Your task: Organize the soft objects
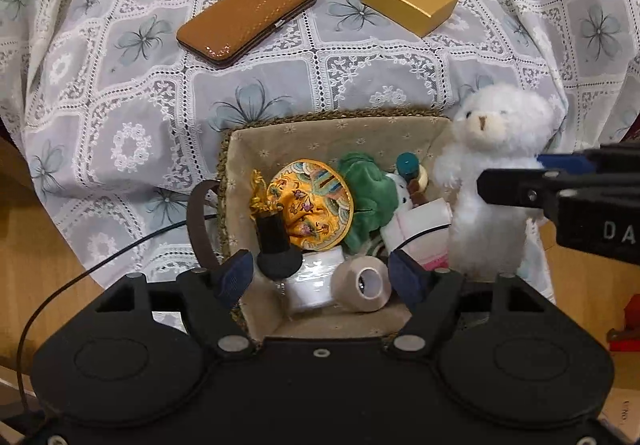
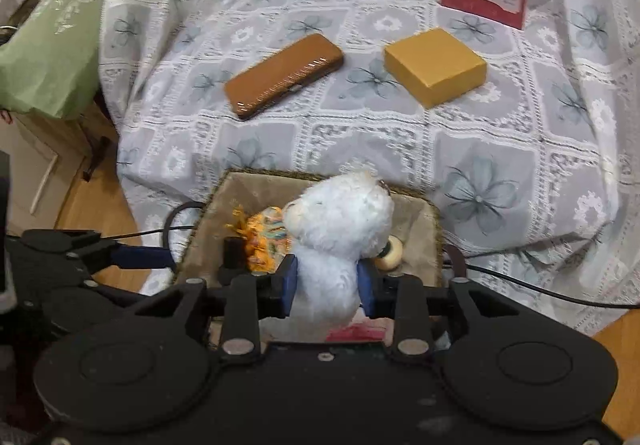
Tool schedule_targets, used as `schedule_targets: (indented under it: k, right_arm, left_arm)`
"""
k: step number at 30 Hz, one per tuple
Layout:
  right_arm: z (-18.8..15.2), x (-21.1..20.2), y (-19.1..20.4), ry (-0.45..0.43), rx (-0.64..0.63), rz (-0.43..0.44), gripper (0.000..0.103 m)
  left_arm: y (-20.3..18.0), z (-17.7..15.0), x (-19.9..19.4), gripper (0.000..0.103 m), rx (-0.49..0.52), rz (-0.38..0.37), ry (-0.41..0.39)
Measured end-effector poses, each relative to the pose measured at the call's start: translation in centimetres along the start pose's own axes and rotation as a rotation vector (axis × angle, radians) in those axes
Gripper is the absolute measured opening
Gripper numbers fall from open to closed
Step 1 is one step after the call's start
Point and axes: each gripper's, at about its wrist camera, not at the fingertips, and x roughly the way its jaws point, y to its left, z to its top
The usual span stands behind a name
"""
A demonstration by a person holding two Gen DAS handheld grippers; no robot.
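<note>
**Bear at basket, right grip not yet released**

The white plush bear (image 2: 338,245) stands upright at centre of the right wrist view, low over the lined basket (image 2: 416,213), at the basket's right edge in the left wrist view. Your right gripper (image 2: 328,281) has its blue pads against the bear's body on both sides, jaws narrow, so it holds the bear.

Your left gripper (image 1: 320,277) hangs over the basket at lower centre of its own view, jaws about half open and nothing pressed between them. The black bottle (image 1: 276,245), white roll (image 1: 316,281) and tape roll (image 1: 362,285) lie below. The yellow pouch (image 1: 316,201) and green plush (image 1: 366,201) are already in.

Step, as I read it: placing the bear. Next: lower it into free space, then open fully and lift clear.

Brown case (image 2: 284,75) and gold box (image 2: 434,65) sit upper centre, well apart.
</note>
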Motion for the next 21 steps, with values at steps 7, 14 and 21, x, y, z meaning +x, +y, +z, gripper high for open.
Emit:
schedule_targets:
  k: [7,14,21]
  right_arm:
    - [-0.2,-0.1,0.1,-0.006,-0.002,-0.011,0.033]
    - [-0.9,-0.4,-0.4,-0.023,0.005,-0.071,0.04]
    - [-1.9,-1.0,0.2,-0.06,-0.003,-0.116,0.057]
  left_arm:
    - [0.3,-0.2,-0.1,0.07,-0.023,0.012,0.008]
    - [0.1,-0.4,-0.4,0.075,-0.034,0.038,-0.009]
    - [-0.2,-1.0,-0.9,0.076,-0.043,0.05,-0.041]
